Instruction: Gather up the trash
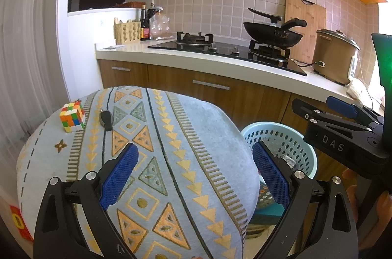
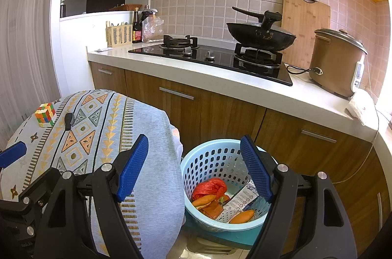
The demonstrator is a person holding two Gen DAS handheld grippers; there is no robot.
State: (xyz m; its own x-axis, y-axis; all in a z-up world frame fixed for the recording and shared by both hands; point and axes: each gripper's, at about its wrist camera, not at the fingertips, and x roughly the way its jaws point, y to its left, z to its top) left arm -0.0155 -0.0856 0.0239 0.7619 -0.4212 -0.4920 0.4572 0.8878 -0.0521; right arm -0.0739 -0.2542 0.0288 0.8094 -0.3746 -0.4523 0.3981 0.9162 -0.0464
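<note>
A light blue perforated basket (image 2: 215, 158) stands on the floor beside a round table with a patterned cloth (image 2: 98, 136). It holds a red plastic bag (image 2: 210, 186), bread rolls (image 2: 203, 200), an orange wrapper and a white carton (image 2: 241, 199). The basket also shows in the left wrist view (image 1: 281, 139). My right gripper (image 2: 194, 168) is open and empty above the basket's near rim. My left gripper (image 1: 196, 173) is open and empty over the table's right edge. The right gripper's body shows in the left wrist view (image 1: 343, 131).
A Rubik's cube (image 1: 72, 117) and a black car key (image 1: 105, 119) lie at the far left of the table. Behind runs a kitchen counter (image 2: 220, 85) with a gas hob, a black wok (image 2: 261, 35), a rice cooker (image 2: 338, 60), bottles and wooden cabinets below.
</note>
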